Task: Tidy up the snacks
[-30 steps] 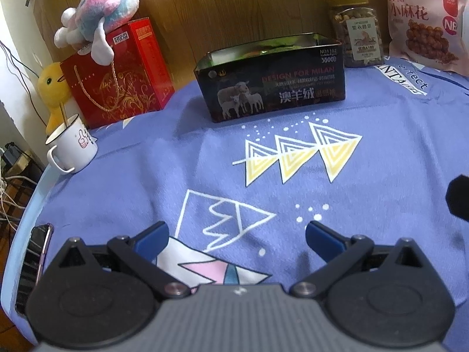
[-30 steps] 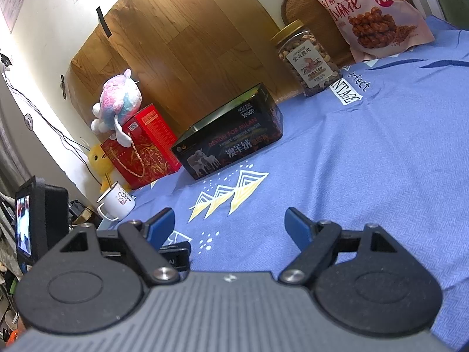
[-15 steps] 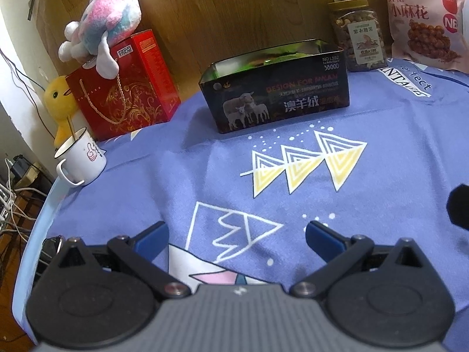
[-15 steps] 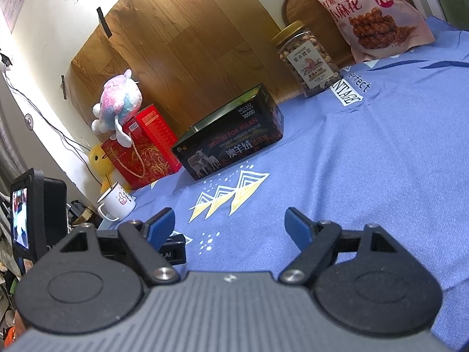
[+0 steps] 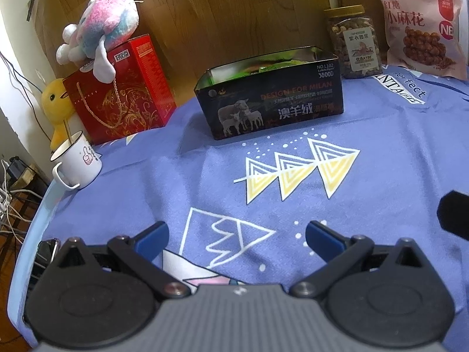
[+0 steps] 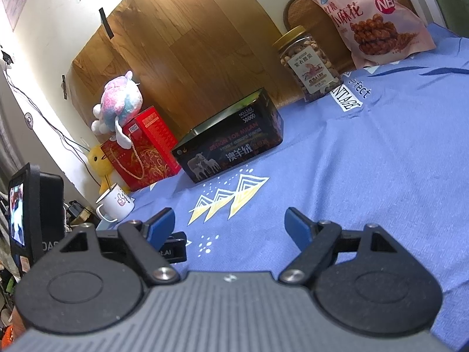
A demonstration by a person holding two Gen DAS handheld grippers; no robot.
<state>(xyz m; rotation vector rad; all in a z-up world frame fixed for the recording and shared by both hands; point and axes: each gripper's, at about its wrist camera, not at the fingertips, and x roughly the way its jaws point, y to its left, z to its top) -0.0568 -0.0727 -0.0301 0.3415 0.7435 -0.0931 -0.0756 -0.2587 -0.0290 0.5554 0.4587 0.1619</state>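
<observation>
An open black tin box (image 5: 272, 102) with sheep printed on its side stands at the back of the blue tablecloth; green packets show inside it. The same tin box (image 6: 231, 149) appears in the right wrist view. Right of it stand a nut jar (image 5: 354, 41) with a yellow lid and a pink snack bag (image 5: 422, 26); the nut jar (image 6: 310, 64) and the pink snack bag (image 6: 372, 17) stand along the back wall. My left gripper (image 5: 236, 236) hovers open and empty over the cloth, well short of the box. My right gripper (image 6: 230, 224) is open and empty too.
A red gift bag (image 5: 120, 94) carries a pink plush toy (image 5: 102, 26) at the back left. A yellow duck (image 5: 55, 102) and a white mug (image 5: 77, 161) stand near the left table edge. A phone (image 5: 44, 256) lies at the near left edge.
The left gripper has drifted slightly left and back, so the box and mug sit further right and lower in its view. The right gripper has barely moved. Both stay open.
</observation>
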